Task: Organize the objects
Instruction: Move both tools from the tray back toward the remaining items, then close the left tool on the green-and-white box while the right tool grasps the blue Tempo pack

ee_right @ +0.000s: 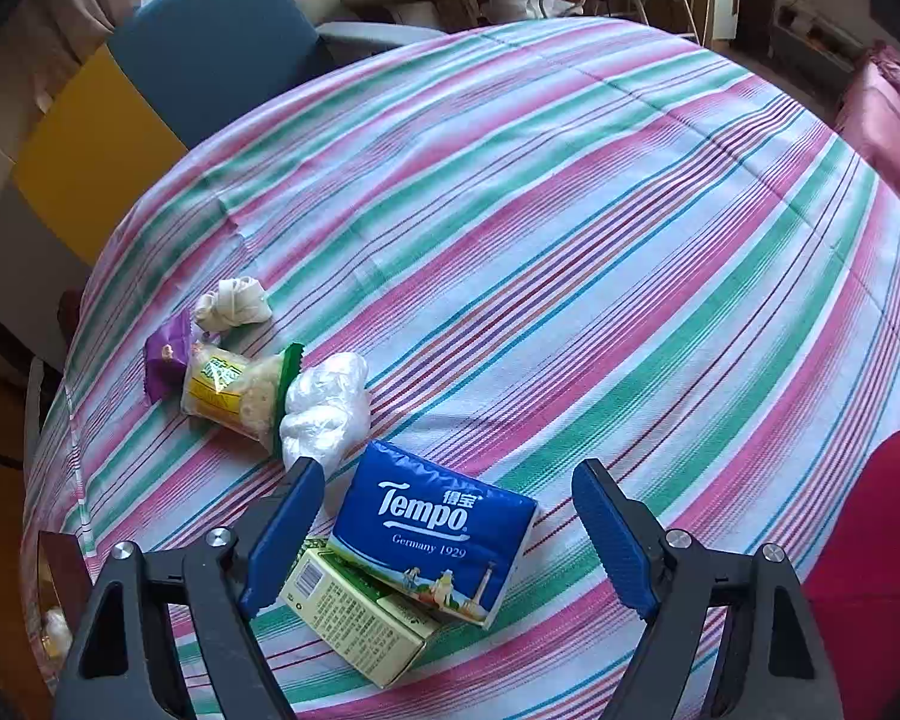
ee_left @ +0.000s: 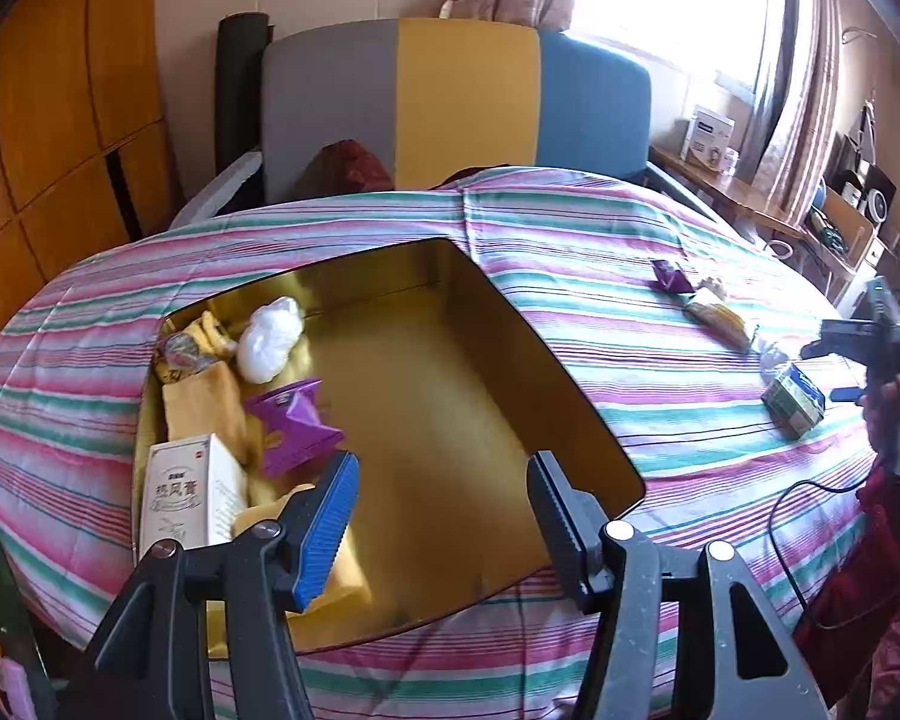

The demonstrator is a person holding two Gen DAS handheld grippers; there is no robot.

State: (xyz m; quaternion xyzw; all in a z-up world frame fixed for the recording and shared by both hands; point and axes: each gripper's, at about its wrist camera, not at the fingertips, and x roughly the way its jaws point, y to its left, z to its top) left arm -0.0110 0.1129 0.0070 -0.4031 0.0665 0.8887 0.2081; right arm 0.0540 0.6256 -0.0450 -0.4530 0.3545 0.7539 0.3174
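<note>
- Gold-coloured metal tin [ee_left: 450,276] lies open on the striped worktop [ee_left: 570,252]; its near corner is cut off behind the left gripper [ee_left: 441,516], whose blue-padded fingers stand wide apart above the tin with nothing between them.
- Packed along the tin's left side: a white medicine box [ee_left: 186,498], a purple packet [ee_left: 294,426], a white plastic wad [ee_left: 269,339] and yellow wrappers, some too crumpled to name. The tin's right half is bare floor.
- Blue Tempo tissue pack [ee_right: 435,531] rests tilted on a pale green carton [ee_right: 354,612], both on the worktop's right part, well apart from the tin. The right gripper [ee_right: 450,534] hovers over them, fingers spread on either side of the pack and not touching it.
- Just beyond lie a crumpled clear plastic bag [ee_right: 327,402], a yellow-green snack bag [ee_right: 234,387], a small purple sachet [ee_right: 165,360] and a knotted cream cloth [ee_right: 234,300], bunched close together.
- Wide open cloth stretches to the right of these things and beyond them.
- Far edge meets a grey, yellow and blue chair back [ee_left: 462,102]; a red sleeve [ee_right: 870,540] crowds the near right corner.
- Shelf clutter by the window is too small to make out.
</note>
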